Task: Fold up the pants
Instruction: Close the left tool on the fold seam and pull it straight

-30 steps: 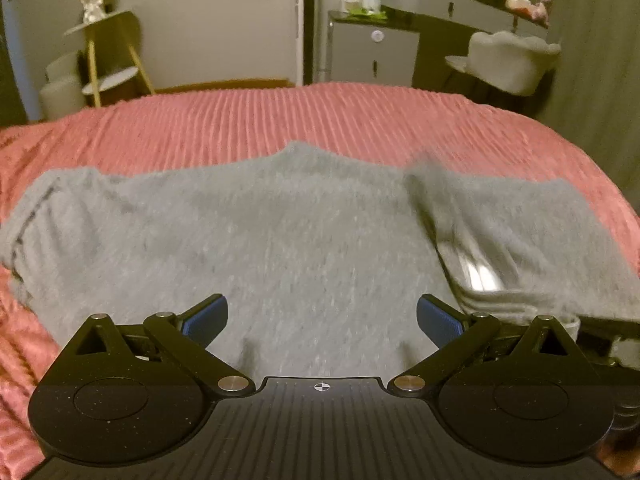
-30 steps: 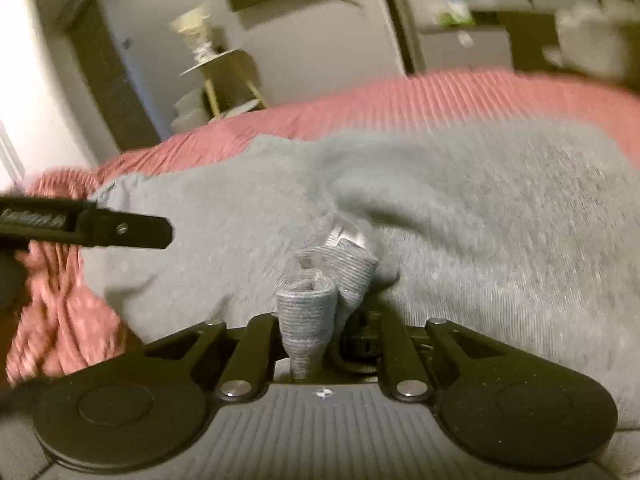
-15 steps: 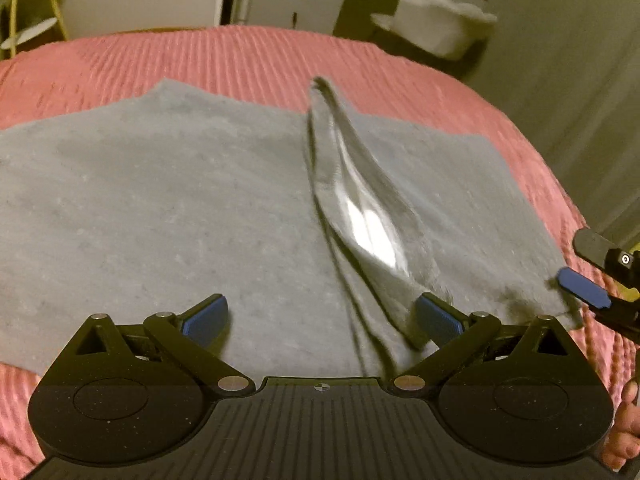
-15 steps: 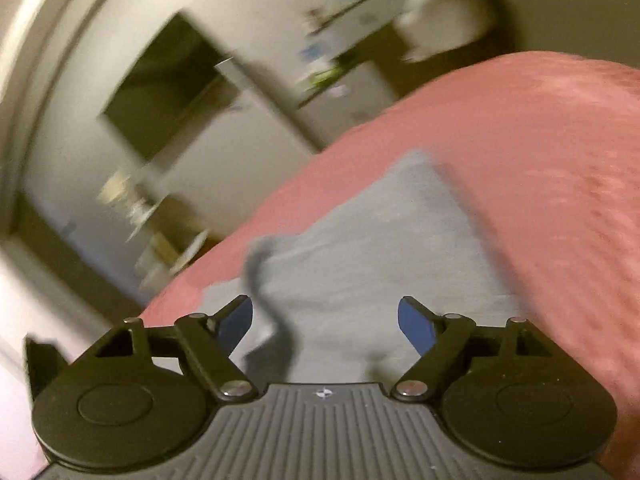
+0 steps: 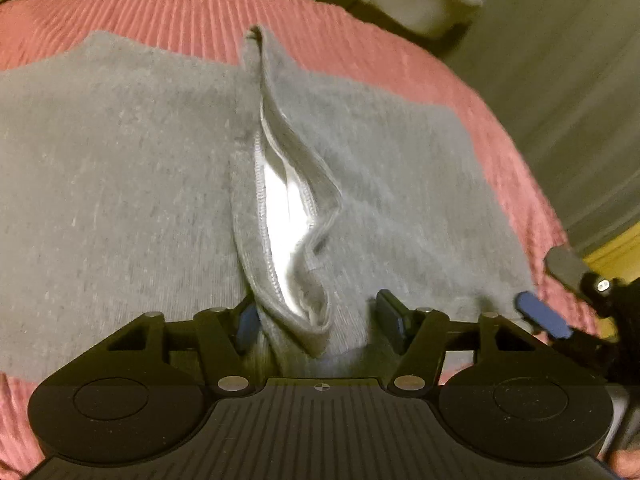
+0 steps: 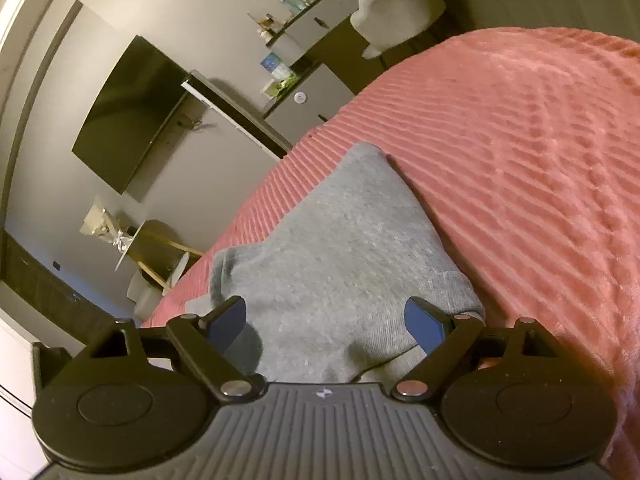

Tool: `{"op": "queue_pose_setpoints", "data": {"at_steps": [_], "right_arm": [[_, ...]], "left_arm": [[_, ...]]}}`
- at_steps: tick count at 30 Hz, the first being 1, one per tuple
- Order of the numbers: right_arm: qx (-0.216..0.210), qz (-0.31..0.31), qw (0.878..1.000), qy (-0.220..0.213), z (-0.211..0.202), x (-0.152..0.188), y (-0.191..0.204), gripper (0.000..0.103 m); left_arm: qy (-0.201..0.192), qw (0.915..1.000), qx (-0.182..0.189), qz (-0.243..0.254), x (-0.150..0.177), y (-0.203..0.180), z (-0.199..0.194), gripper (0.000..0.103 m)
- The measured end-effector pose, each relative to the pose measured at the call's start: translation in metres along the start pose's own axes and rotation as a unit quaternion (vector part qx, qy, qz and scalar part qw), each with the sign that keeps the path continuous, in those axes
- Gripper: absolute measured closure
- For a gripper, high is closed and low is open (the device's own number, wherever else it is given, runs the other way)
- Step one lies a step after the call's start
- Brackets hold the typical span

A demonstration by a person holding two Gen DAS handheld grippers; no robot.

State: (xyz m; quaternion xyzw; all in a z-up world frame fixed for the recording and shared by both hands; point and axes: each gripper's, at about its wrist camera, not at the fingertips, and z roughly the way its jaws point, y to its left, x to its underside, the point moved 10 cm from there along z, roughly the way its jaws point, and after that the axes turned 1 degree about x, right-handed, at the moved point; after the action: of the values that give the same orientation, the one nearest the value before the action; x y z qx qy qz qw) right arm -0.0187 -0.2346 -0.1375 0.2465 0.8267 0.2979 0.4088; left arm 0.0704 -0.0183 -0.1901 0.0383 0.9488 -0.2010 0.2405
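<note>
Grey pants [image 5: 120,168] lie spread on the pink ribbed bedspread [image 5: 180,8]. A raised fold of the waistband [image 5: 292,216], with its white lining showing, runs down the middle into my left gripper [image 5: 320,320]. Its jaws are partly closed around this fold, with a gap still showing on the right side. My right gripper [image 6: 326,324] is open and empty, tilted, over a corner of the pants [image 6: 348,248] at the right edge; it also shows in the left wrist view [image 5: 540,316].
A white armchair [image 5: 420,4] and grey cabinets [image 6: 312,92] stand beyond the bed. A wall TV [image 6: 124,116] and a small round side table [image 6: 136,244] are at the far wall. Bare bedspread [image 6: 540,152] lies right of the pants.
My left gripper has moved forward onto the raised waistband fold and narrowed its jaws around it. My right gripper let go of the fabric a second ago and has swung to the pants' right corner.
</note>
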Motion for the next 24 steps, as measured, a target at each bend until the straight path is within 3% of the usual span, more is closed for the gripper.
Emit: {"op": "queue_pose_setpoints", "data": {"at_steps": [1,2,3,5,9,12,14,17,20,21,24], "right_arm": [[0.000,0.003,1.000,0.001,0.000,-0.001,-0.001,0.016],[-0.001,0.004,1.000,0.001,0.000,-0.001,-0.002,0.016],[0.001,0.004,1.000,0.002,0.000,-0.001,-0.002,0.016],[0.001,0.002,1.000,0.001,0.001,-0.001,-0.002,0.016],[0.001,0.001,1.000,-0.003,0.000,-0.002,-0.002,0.016],[-0.002,0.000,1.000,-0.015,-0.004,-0.004,-0.002,0.016],[-0.009,0.002,1.000,-0.017,-0.006,-0.006,-0.001,0.016],[-0.024,0.022,0.999,-0.007,-0.007,-0.004,0.001,0.015],[-0.026,0.044,0.999,0.004,-0.008,0.001,-0.001,0.015],[-0.032,0.052,0.998,0.010,-0.009,0.002,0.000,0.015],[-0.046,0.064,0.996,0.031,-0.010,0.012,0.003,0.013]], "left_arm": [[-0.004,0.9999,-0.008,0.011,0.001,-0.001,-0.001,0.042],[-0.007,0.9998,-0.013,0.014,0.001,-0.002,-0.003,0.051],[-0.010,0.9998,-0.011,0.009,0.001,0.000,-0.005,0.071],[-0.012,0.9998,0.004,-0.013,0.001,0.008,-0.011,0.083],[-0.037,0.9982,0.016,-0.045,0.001,0.019,-0.033,0.086],[-0.108,0.9933,-0.040,0.013,-0.018,0.015,-0.063,0.086],[-0.131,0.9898,-0.050,0.023,-0.027,0.017,-0.080,0.086],[-0.117,0.9903,-0.075,0.002,-0.024,0.035,-0.083,0.086],[-0.066,0.9918,-0.108,-0.017,-0.008,0.062,-0.056,0.085],[-0.042,0.9931,-0.102,-0.041,-0.003,0.070,-0.047,0.085],[-0.046,0.9932,-0.081,-0.070,-0.008,0.077,-0.048,0.080]]}}
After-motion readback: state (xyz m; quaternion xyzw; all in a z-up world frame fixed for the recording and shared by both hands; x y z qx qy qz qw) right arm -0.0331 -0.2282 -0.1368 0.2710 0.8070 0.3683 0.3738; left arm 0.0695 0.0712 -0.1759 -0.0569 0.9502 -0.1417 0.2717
